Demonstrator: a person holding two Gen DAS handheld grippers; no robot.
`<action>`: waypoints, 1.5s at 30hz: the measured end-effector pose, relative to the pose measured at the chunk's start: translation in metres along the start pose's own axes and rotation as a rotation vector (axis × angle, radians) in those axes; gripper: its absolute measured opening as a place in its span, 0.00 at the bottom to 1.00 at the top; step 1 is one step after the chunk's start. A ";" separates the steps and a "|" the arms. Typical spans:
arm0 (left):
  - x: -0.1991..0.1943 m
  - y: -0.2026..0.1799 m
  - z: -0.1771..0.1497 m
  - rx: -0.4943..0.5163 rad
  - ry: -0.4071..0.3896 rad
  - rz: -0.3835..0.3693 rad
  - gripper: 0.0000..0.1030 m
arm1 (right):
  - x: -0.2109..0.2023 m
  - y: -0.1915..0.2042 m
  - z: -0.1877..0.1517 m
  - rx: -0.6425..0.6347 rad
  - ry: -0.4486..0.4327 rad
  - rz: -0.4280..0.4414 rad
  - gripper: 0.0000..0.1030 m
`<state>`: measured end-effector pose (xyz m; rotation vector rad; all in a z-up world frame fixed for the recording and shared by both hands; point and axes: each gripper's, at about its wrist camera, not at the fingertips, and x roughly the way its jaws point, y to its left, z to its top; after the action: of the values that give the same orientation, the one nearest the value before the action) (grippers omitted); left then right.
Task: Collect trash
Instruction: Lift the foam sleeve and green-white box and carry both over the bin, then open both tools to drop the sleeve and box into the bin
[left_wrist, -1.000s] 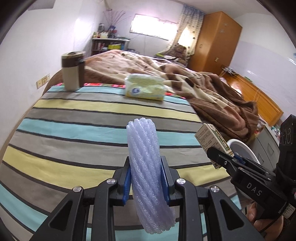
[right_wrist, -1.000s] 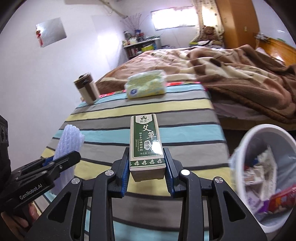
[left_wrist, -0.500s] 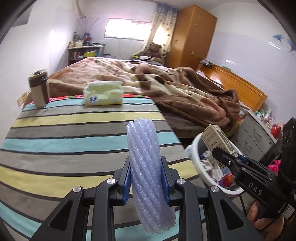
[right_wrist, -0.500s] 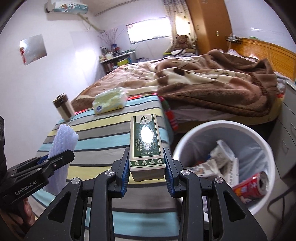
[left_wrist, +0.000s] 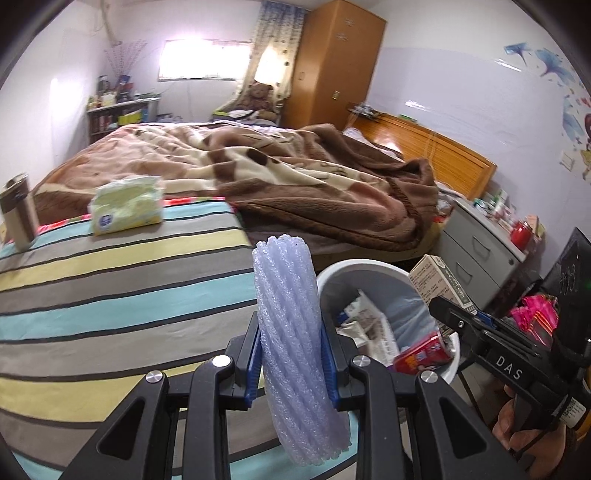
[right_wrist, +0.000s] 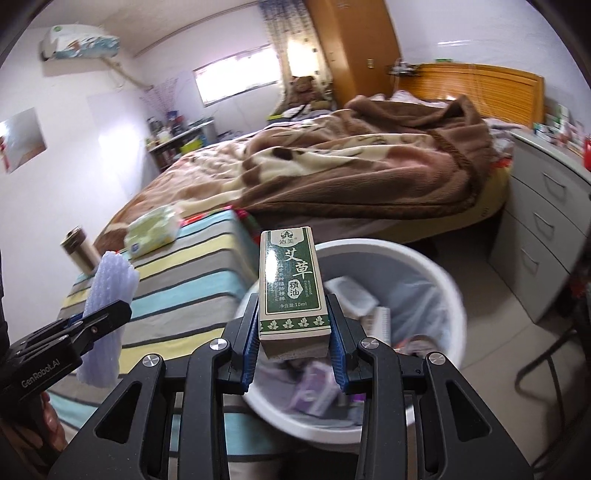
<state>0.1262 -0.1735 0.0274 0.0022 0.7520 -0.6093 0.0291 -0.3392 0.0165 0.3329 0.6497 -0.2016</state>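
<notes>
"10ml" on green box (right_wrist: 293, 291); "DAS" on right gripper (left_wrist: 452, 314)

I see my left tongs (left_wrist: 291, 363), matt black plastic with blue ribbed pads and bright metal screws, pinching a pale lilac foam net sleeve (left_wrist: 295, 332), soft and ridged. My right tongs (right_wrist: 293, 354), of the same make, clamp a small cardboard box (right_wrist: 291, 284) whose green printed face is glossy and catches glare. The bin (right_wrist: 436, 273) looks like smooth white plastic. The striped cover (left_wrist: 110, 288) on the bench is matt woven cloth; the blanket (left_wrist: 314, 184) is fuzzy brown fleece; the wardrobe (left_wrist: 336, 66) is varnished wood.
</notes>
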 end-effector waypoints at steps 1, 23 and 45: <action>0.004 -0.006 0.001 0.010 0.004 -0.010 0.28 | 0.000 -0.005 0.001 0.009 -0.002 -0.011 0.33; 0.076 -0.074 0.001 0.111 0.127 -0.079 0.28 | 0.021 -0.052 -0.002 0.055 0.073 -0.092 0.33; 0.077 -0.078 -0.001 0.093 0.128 -0.073 0.55 | 0.016 -0.052 -0.002 0.040 0.064 -0.091 0.64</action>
<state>0.1284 -0.2781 -0.0064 0.1008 0.8499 -0.7182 0.0259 -0.3878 -0.0072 0.3492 0.7256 -0.2924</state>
